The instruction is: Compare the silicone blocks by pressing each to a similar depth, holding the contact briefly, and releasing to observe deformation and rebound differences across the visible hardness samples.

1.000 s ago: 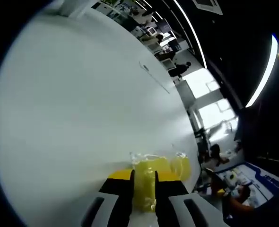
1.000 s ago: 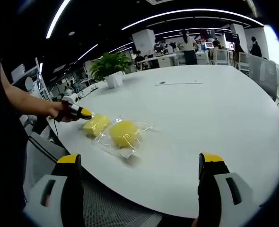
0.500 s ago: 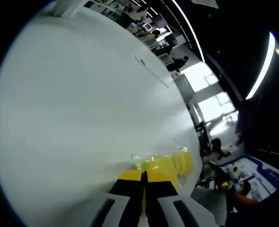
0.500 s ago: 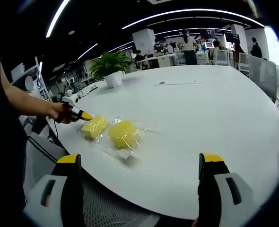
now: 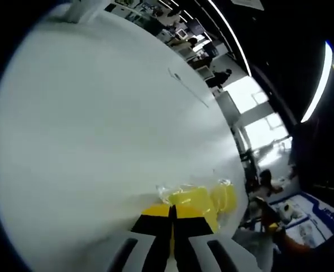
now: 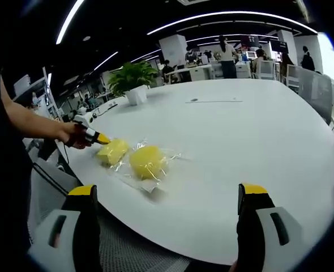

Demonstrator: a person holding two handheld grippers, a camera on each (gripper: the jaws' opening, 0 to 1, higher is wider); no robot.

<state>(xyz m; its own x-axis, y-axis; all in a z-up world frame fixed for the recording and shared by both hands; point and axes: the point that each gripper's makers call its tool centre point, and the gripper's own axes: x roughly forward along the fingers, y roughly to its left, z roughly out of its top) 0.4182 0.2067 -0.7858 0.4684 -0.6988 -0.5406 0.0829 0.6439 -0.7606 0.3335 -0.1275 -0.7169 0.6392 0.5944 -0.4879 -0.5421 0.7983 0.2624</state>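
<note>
Left hand-held gripper (image 5: 172,211) since closed empty beside yellow block (image 6: 112,152), right hand-held gripper (image 6: 167,198) wide, white table (image 6: 246,130), office plant (image 6: 131,76)

White table (image 6: 252,147) carries two bagged yellow blocks (image 6: 147,160) near its left edge, potted plant (image 6: 132,79) far back.
</note>
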